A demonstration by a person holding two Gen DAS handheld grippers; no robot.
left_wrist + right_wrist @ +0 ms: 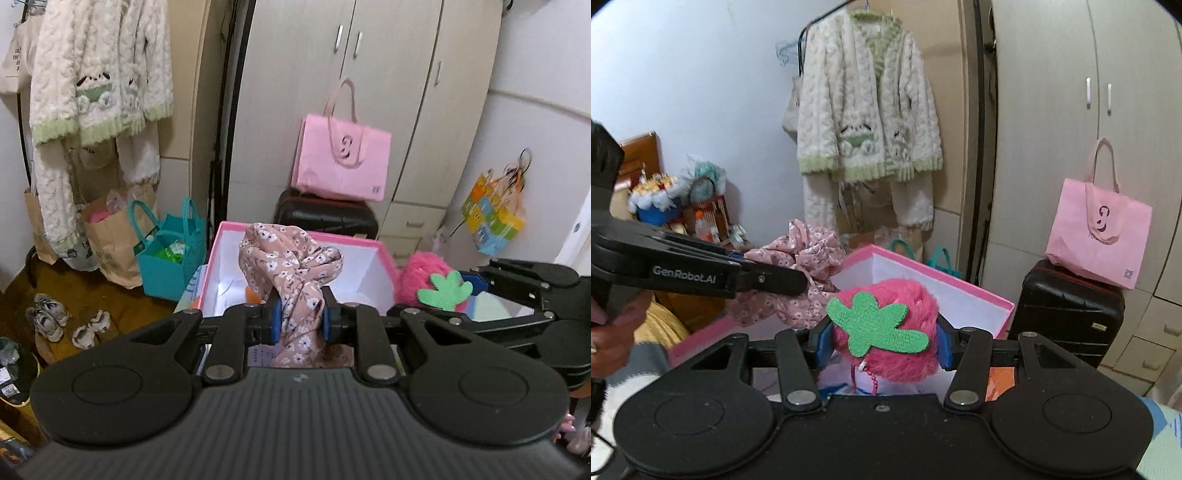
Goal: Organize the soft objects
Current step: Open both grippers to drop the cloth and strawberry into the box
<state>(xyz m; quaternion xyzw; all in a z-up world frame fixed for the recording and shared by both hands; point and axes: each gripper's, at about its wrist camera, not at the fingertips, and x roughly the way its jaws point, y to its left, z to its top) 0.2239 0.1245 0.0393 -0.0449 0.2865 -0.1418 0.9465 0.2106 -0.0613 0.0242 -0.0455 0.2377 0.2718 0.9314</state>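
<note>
Your left gripper (300, 317) is clamping the floral cloth (291, 273) above the pink box's (384, 251) near edge, while your right gripper (884, 343) is squeezing the pink plush strawberry (886, 325) just beside it.

My left gripper (299, 317), matt black plastic with blue pads, pinches thin, smooth floral cloth (291, 273). My right gripper (884, 343), the same matt plastic with dull metal pivots, clamps a shaggy pink plush strawberry (901, 354) topped by a flat green felt leaf (875, 323). The far pink box (221, 240) looks like smooth card with a white lining
</note>
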